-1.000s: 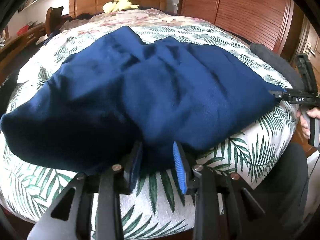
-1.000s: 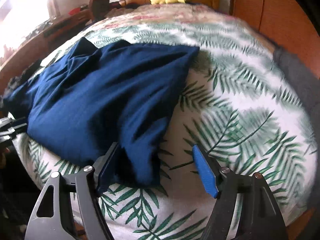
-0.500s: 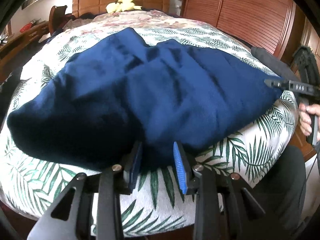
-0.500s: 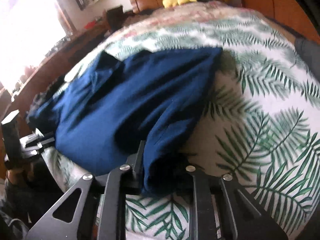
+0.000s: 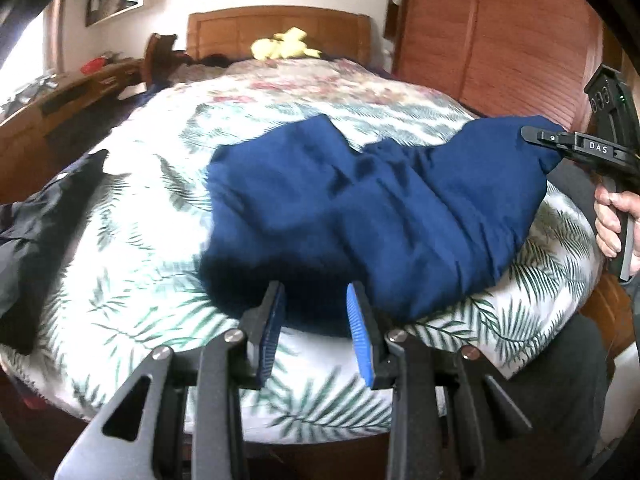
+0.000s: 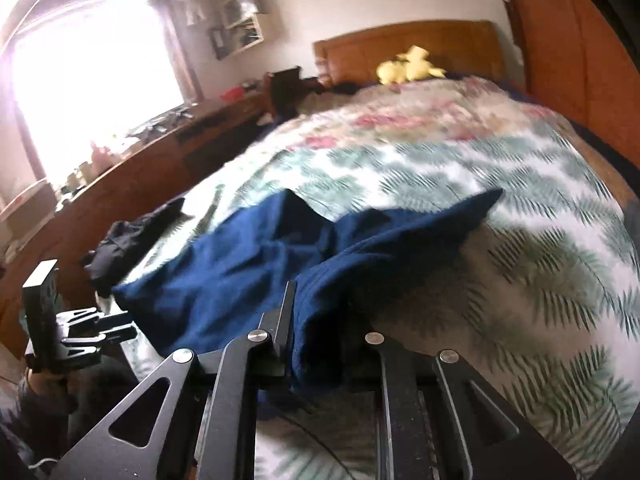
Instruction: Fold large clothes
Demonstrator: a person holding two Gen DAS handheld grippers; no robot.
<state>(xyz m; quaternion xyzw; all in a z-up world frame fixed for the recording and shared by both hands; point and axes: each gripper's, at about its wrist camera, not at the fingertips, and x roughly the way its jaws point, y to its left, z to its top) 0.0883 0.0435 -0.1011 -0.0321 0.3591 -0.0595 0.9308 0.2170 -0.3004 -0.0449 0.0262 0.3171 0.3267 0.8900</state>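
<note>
A large dark blue garment (image 5: 380, 208) lies spread across the fern-print bedspread (image 5: 132, 288). My left gripper (image 5: 316, 320) grips the bunched near left corner between its blue pads and holds it a little off the bed. My right gripper (image 6: 320, 312) has the near right corner (image 6: 316, 320) pinched between its jaws, which are still closing. In the left wrist view the right gripper (image 5: 532, 136) holds that corner up at the right edge, with a hand (image 5: 612, 220) on its grip. In the right wrist view the left gripper (image 6: 120, 326) shows at the far left.
A black garment (image 5: 36, 220) lies on the bed's left side. A yellow plush toy (image 5: 286, 44) sits by the wooden headboard (image 5: 280, 24). A wooden wardrobe (image 5: 500, 40) runs along the right, and a cluttered desk (image 6: 140, 160) stands under the bright window.
The right gripper went from open around the garment's corner to clamped on it, then lifted it. The left gripper rose with its corner. The garment's near edge came up and bunched.
</note>
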